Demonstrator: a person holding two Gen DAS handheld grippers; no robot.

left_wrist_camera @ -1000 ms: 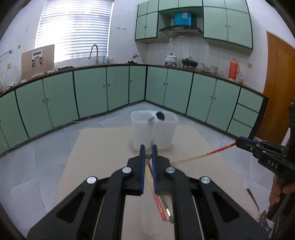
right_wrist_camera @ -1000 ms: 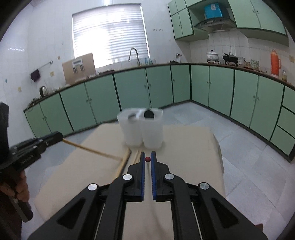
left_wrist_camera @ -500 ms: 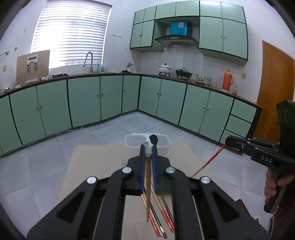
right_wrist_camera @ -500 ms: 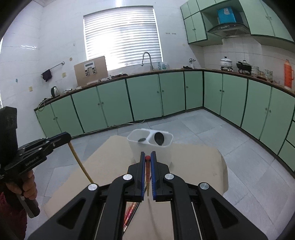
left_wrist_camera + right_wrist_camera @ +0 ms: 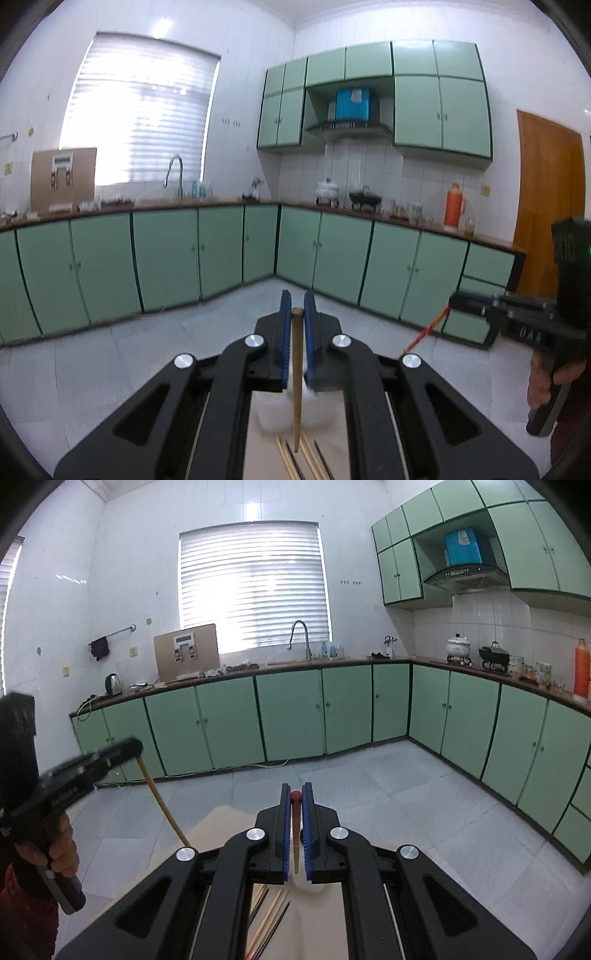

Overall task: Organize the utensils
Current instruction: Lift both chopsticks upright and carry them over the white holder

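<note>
Both wrist views face the green cabinets (image 5: 221,258).

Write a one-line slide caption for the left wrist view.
Left claw lifts a wooden chopstick above the white holder.

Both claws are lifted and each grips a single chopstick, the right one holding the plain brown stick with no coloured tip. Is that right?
Not quite. The right claw holds a red-tipped chopstick, as the right wrist view shows. The plain brown chopstick is in the left claw. Otherwise correct: each grips one chopstick.
</note>
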